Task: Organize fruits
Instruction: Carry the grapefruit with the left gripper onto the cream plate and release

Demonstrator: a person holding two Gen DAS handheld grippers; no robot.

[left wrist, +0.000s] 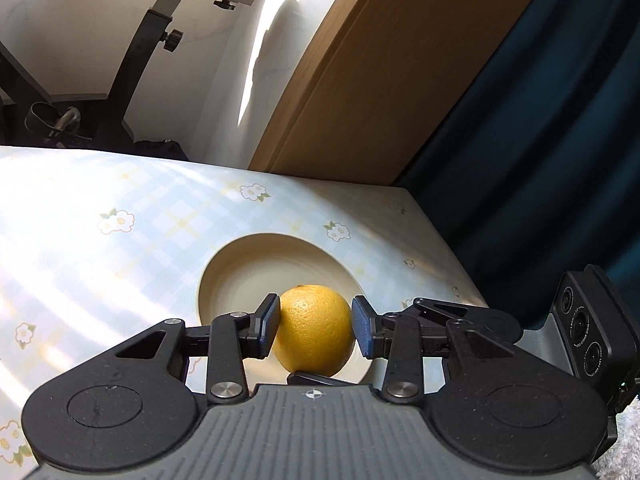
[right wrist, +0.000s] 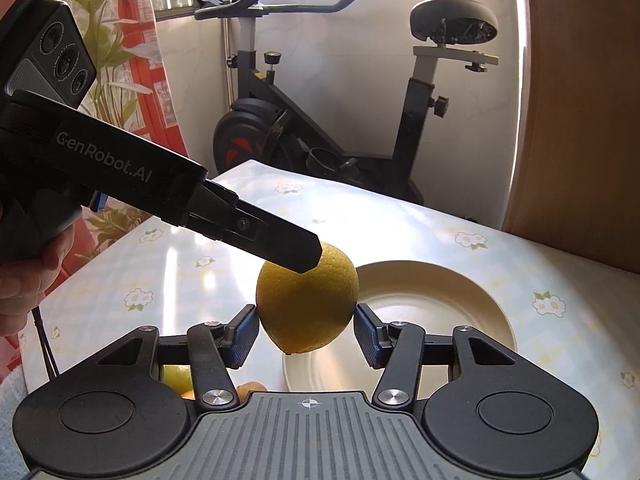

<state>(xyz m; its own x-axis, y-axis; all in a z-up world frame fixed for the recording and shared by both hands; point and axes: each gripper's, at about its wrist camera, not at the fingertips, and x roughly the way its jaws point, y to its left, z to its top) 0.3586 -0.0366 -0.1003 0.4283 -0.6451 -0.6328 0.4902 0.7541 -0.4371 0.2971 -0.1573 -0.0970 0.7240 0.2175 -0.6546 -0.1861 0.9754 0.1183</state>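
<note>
A round yellow citrus fruit point(left wrist: 314, 330) with dimpled, finely pored skin and a small nub at its lower end hangs in the air above a wide, shallow cream plate point(left wrist: 256, 264) of smooth glazed ceramic, which sits on the table point(left wrist: 100, 240) under a glossy pale blue and yellow checked cloth printed with small white flowers. The left tool point(left wrist: 314, 330) is clenched on the fruit: its two flat blue ribbed pads press against opposite sides of the peel, the matte black linkage arms drawn partly in. From the right wrist view the same fruit appears between the right tool point(right wrist: 307, 330) as well, its blue pads just beside the peel on either side; whether they press on it or stand slightly clear cannot be told. In that view one black finger of the left tool lies across the top of the fruit, and a person's hand point(right wrist: 24, 276) grips its handle at the left edge. Low behind the right tool's frame, further yellow and orange fruits point(right wrist: 178, 378) peek out on the table.
</note>
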